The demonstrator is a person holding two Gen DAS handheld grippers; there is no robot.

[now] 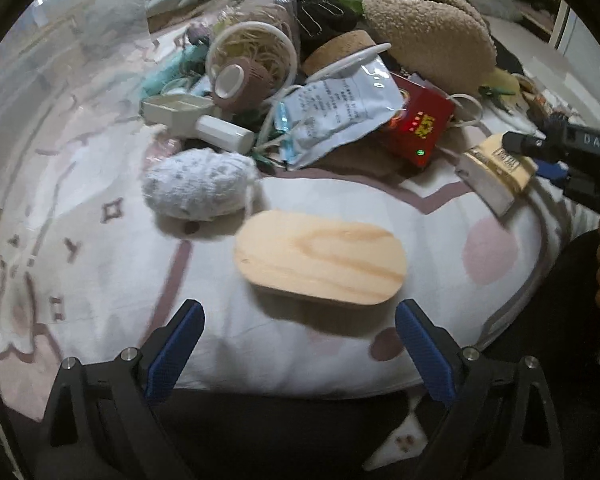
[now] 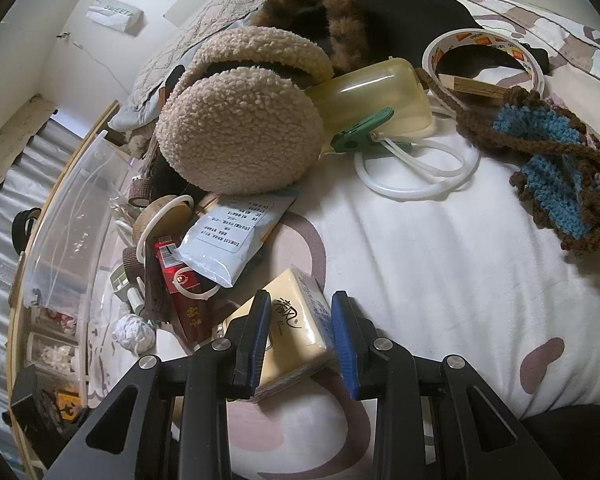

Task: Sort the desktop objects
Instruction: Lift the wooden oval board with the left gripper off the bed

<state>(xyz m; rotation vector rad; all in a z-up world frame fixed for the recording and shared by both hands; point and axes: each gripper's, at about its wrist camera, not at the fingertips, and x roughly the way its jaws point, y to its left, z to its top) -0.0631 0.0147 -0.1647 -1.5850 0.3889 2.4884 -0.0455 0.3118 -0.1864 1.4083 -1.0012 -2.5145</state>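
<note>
- The right gripper point(image 2: 300, 332) has its jaws drawn in close on a pale yellow soft pack of paper tissues point(image 2: 296, 328); both blue pads press the pack's long sides. In the left wrist view the pack point(image 1: 496, 168) sits tilted in that gripper point(image 1: 540, 148), apparently lifted off the bed near its right edge.
- The pack should be light and squashy: its plastic wrap is smooth and may slide, and its sides will give under a hard squeeze. A hold across the narrow width near the middle, as now, seems the safest.
- The left gripper point(image 1: 300, 340) stands with its jaws wide apart and nothing between them, poised just short of a flat oval block of light pine wood point(image 1: 320, 264) that lies on the white, pink-patterned bedcover point(image 1: 440, 240) towards the near edge.
- The wooden block looks stiff, smooth and moderately light. It will not deform, so a firm pinch across its short width, on the rounded side walls, would probably suit; its long axis looks too wide for the jaws.
- Just beyond it lies a fluffy white ball of yarn point(image 1: 196, 188), soft and very light. It would compress easily, and its loose strand could snag.
- Further back is a heap: a beige fleece earmuff point(image 1: 428, 28), a red carton point(image 1: 420, 124) and a silver-white foil pouch point(image 1: 340, 112) overlapping.
</note>
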